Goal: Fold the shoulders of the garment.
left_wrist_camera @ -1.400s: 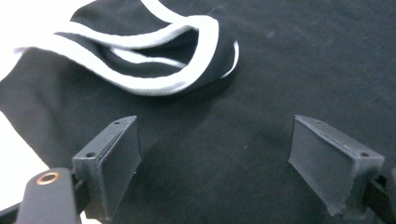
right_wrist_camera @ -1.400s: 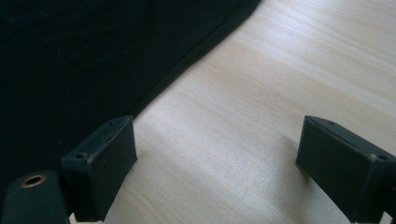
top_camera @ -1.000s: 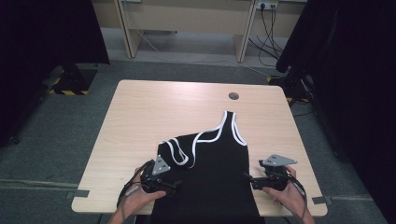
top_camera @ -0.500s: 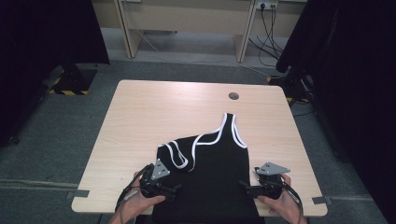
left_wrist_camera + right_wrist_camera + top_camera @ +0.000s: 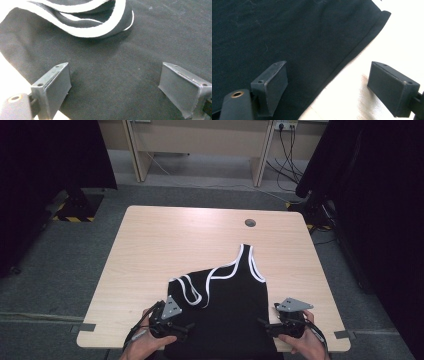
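Note:
A black tank top (image 5: pixel 230 310) with white trim lies flat on the near half of the wooden table (image 5: pixel 175 240), one strap reaching toward the far side. My left gripper (image 5: pixel 182 327) rests low at the top's left side, jaws wide open over black cloth (image 5: pixel 112 50), with the folded white-trimmed strap (image 5: pixel 95 31) just ahead. My right gripper (image 5: pixel 264 325) sits at the top's right side. In the right gripper view its open jaws (image 5: pixel 328 67) straddle the garment's side edge (image 5: pixel 352 55), one over cloth, one over bare table (image 5: pixel 392 37). Nothing is pinched in either.
A round cable hole (image 5: pixel 250 223) is in the table's far right part. The top's lower part hangs past the near edge between the person's hands. Grey carpet surrounds the table, dark curtains stand at both sides, and desk legs and cables are beyond.
Both hands and grippers have drawn back slightly toward the table's near edge. The tank top has shifted a little the same way. Jaws stay open.

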